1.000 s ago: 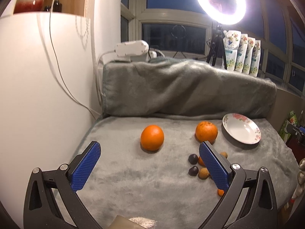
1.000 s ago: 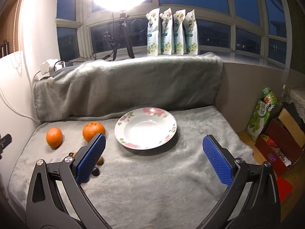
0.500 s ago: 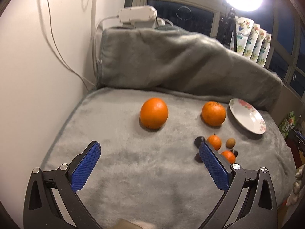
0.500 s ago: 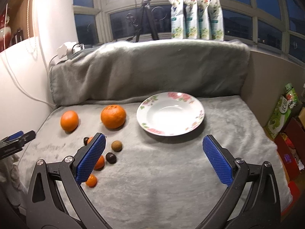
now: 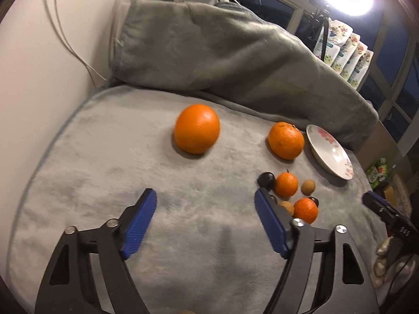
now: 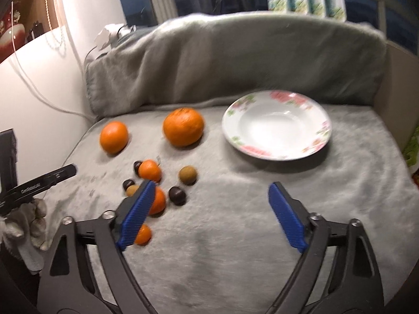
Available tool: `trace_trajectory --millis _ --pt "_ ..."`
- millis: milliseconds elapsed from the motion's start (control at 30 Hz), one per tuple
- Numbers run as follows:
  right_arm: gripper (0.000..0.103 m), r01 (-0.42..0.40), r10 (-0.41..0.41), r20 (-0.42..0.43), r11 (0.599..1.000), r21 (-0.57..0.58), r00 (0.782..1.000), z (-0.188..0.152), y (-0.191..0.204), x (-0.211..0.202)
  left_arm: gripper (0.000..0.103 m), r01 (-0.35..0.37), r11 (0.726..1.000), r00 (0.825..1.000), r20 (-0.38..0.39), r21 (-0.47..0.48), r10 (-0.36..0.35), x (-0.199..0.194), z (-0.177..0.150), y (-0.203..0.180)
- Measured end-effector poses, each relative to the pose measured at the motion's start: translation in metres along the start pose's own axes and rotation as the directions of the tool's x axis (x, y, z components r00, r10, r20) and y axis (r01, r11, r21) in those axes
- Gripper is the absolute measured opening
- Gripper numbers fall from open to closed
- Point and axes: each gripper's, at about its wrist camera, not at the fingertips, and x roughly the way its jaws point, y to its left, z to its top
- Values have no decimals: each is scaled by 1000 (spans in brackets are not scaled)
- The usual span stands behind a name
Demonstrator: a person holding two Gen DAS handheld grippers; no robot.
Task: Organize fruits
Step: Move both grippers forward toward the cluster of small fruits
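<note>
Both grippers tilt down over the grey blanket [image 5: 104, 157], the left gripper [image 5: 205, 225] and right gripper [image 6: 209, 217] each closing on nothing, while the oranges [image 6: 183, 127], small fruits [image 6: 187, 174], seemingly nuts, and empty plate [image 6: 322, 136] lie ahead.

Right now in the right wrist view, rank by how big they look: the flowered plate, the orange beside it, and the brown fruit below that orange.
1. flowered plate
2. orange
3. brown fruit

The plate and orange lie at similar depth; the brown fruit is nearer yet smallest.
</note>
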Motion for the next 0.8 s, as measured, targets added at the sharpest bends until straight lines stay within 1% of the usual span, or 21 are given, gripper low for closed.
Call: trace_trajectory --millis 33,100,167,233,267,300,333,367,433,533,667,800 --pt "80 -20 20 -11 1000 -1 1000 -1 1 4 69 10 1000 1000 -7 4 -10 2 0 -2" --pt "79 -63 62 -32 998 -8 998 -3 4 10 66 29 1000 999 -16 9 -29 5 1 -4" --pt "75 -91 90 -47 996 -24 995 -5 8 16 64 67 998 997 -35 3 -67 10 2 -7" --pt "63 -107 104 -67 994 -31 992 -5 12 24 57 99 995 994 -52 -2 -99 15 4 -8" --pt "62 -113 110 -80 993 -33 991 -5 13 29 55 105 994 993 -58 3 -104 17 4 -10" --pt "61 -119 116 -90 992 -33 989 -6 13 32 50 111 994 992 -63 11 -110 20 5 -13" --pt "61 -124 121 -99 992 -32 988 -6 13 36 48 116 993 991 -67 17 -115 21 5 -14" --pt "60 -134 130 -107 990 -32 986 -7 14 39 48 123 992 990 -71 21 -121 23 6 -15" --pt "55 -158 152 -124 987 -39 981 -8 16 42 48 132 991 988 -81 24 -130 27 5 -19" --pt "54 -185 177 -138 981 -53 975 -10 22 46 39 152 988 983 -108 31 -148 35 2 -23" --pt "50 -226 214 -157 972 -67 964 -10 31 52 36 180 982 975 -139 50 -172 42 -3 -31" --pt "44 -255 232 -181 960 -118 956 -9 44 59 30 204 977 967 -171 65 -190 49 -6 -36"
